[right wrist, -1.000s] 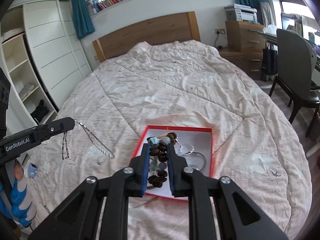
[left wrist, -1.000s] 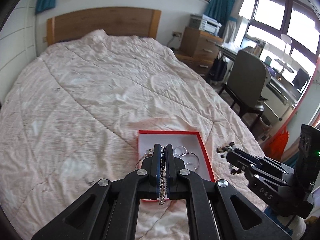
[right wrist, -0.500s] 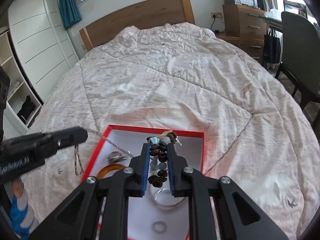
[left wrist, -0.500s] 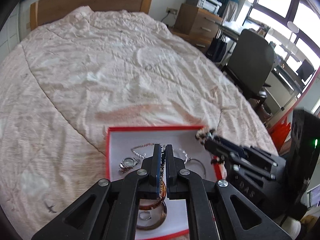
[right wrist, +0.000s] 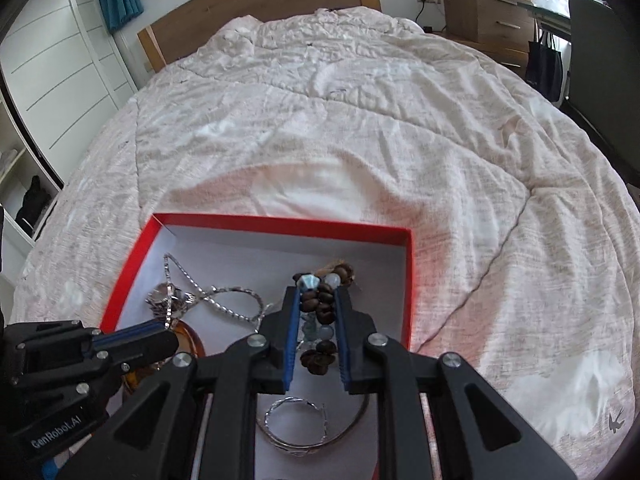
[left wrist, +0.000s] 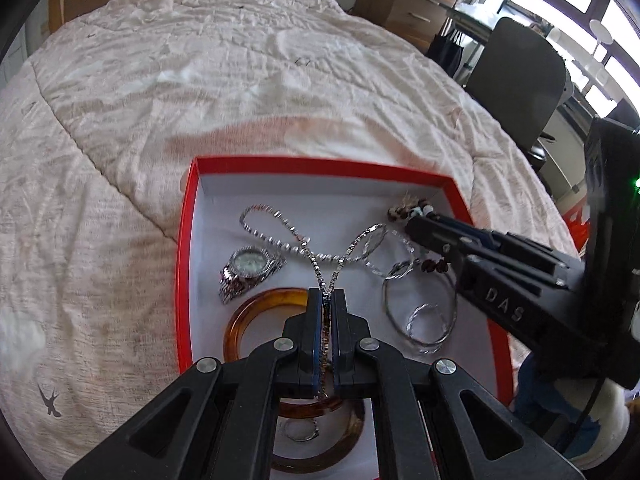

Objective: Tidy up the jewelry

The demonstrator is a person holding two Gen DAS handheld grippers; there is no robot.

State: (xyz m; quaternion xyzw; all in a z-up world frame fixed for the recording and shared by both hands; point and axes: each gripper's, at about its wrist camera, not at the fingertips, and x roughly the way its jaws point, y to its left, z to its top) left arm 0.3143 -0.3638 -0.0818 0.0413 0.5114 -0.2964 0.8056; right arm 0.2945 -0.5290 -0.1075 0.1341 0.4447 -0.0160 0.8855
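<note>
The left gripper (left wrist: 327, 300), low in the frame's centre, had its jaws clenched on a silver chain (left wrist: 280, 236) trailing into the red box (left wrist: 182, 276) on the bed (left wrist: 200, 80). The right gripper (right wrist: 318, 312) gripped a beaded bracelet (right wrist: 320, 304) over the box's right half.

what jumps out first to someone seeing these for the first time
A red box lies on the rumpled bed, holding a watch, an amber bangle and silver rings. The left tongs pinch a silver chain; the right tongs clamp a beaded bracelet above the box.
</note>
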